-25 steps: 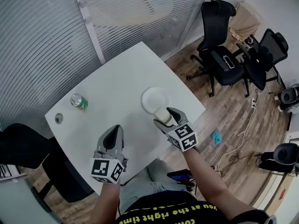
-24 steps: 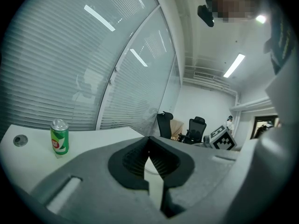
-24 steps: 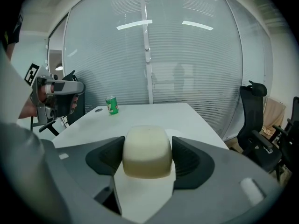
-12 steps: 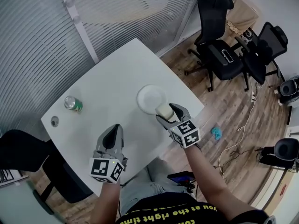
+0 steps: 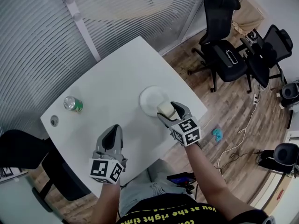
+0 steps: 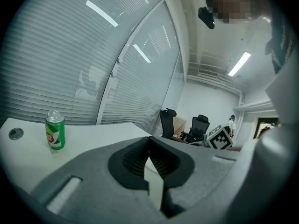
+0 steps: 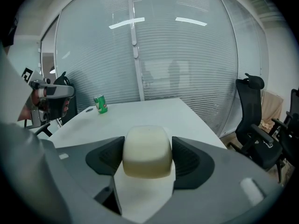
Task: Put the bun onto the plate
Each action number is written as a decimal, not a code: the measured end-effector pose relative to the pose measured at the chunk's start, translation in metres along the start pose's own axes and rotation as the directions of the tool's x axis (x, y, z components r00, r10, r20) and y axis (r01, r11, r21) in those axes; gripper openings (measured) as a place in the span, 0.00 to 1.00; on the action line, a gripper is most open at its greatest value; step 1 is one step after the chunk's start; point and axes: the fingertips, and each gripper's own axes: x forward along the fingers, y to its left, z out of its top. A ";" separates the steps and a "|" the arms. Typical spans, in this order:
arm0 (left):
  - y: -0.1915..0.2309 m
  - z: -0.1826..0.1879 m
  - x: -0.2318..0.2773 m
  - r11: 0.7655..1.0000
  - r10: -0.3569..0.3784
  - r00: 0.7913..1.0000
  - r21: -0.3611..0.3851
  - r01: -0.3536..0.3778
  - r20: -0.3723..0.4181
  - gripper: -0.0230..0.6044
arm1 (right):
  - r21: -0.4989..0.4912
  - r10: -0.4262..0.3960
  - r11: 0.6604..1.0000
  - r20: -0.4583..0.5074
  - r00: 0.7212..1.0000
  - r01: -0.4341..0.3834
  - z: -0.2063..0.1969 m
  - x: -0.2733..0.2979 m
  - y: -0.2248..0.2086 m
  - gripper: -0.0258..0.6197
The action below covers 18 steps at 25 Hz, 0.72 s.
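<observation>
A pale, rounded bun (image 5: 164,108) sits between the pads of my right gripper (image 5: 170,111), which is shut on it. In the head view the bun hangs over the near right edge of the round white plate (image 5: 151,99) on the white table (image 5: 117,78). The right gripper view shows the bun (image 7: 147,149) squeezed between the two dark pads of the right gripper (image 7: 147,161). My left gripper (image 5: 112,135) hovers over the table's near edge, left of the plate, its jaws shut on nothing. In its own view the left gripper (image 6: 150,160) shows its pads meeting.
A green drink can (image 5: 73,103) stands at the table's left, also visible as the can (image 6: 54,130), with a round cable grommet (image 5: 54,121) near it. Black office chairs (image 5: 225,55) stand on the wooden floor to the right. A glass wall with blinds (image 5: 42,45) lies behind the table.
My right gripper has carried the bun slightly forward, closer over the plate's near edge. The left gripper has stayed where it was.
</observation>
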 end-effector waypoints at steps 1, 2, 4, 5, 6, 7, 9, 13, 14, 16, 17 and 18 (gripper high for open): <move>0.002 0.000 0.001 1.000 0.005 1.000 -0.002 -0.005 -0.002 0.04 | 0.000 0.004 1.000 -0.002 1.000 -0.004 0.001 0.003 -0.001 0.54; 0.004 -0.001 0.001 1.000 0.009 1.000 -0.004 -0.009 -0.004 0.04 | 0.001 0.007 1.000 -0.003 1.000 -0.007 0.001 0.006 -0.001 0.54; 0.008 -0.002 0.003 1.000 0.018 1.000 -0.008 -0.018 -0.007 0.04 | 0.004 0.014 1.000 -0.005 1.000 -0.014 0.003 0.012 -0.003 0.54; 0.010 -0.003 0.004 1.000 0.024 1.000 -0.009 -0.024 -0.009 0.04 | 0.006 0.018 1.000 -0.007 1.000 -0.018 0.003 0.015 -0.003 0.54; 0.012 -0.004 0.004 1.000 0.030 0.999 -0.009 -0.030 -0.012 0.04 | 0.007 0.021 1.000 -0.009 1.000 -0.021 0.003 0.018 -0.004 0.54; 0.014 -0.004 0.005 0.999 0.035 0.999 -0.010 -0.035 -0.013 0.04 | 0.008 0.024 1.000 -0.011 1.000 -0.024 0.003 0.021 -0.005 0.54; 0.017 -0.005 0.006 0.999 0.043 0.999 -0.014 -0.043 -0.014 0.04 | 0.008 0.028 1.000 -0.015 0.999 -0.028 0.003 0.027 -0.007 0.54; 0.020 -0.006 0.008 0.998 0.056 0.998 -0.020 -0.056 -0.019 0.04 | 0.006 0.038 0.999 -0.022 0.999 -0.038 0.004 0.038 -0.009 0.54; 0.022 -0.006 0.009 0.998 0.060 0.998 -0.022 -0.061 -0.019 0.04 | 0.004 0.040 0.999 -0.025 0.999 -0.040 0.004 0.041 -0.010 0.54; 0.024 -0.006 0.009 0.997 0.068 0.998 -0.026 -0.068 -0.018 0.04 | -0.001 0.045 0.999 -0.031 0.999 -0.045 0.003 0.047 -0.010 0.54; 0.025 -0.006 0.010 0.997 0.071 0.997 -0.026 -0.071 -0.019 0.04 | -0.004 0.047 0.999 -0.034 0.998 -0.047 0.002 0.050 -0.011 0.54; 0.026 -0.007 0.010 0.997 0.073 0.997 -0.025 -0.074 -0.020 0.04 | -0.006 0.049 0.999 -0.036 0.998 -0.049 0.002 0.053 -0.011 0.54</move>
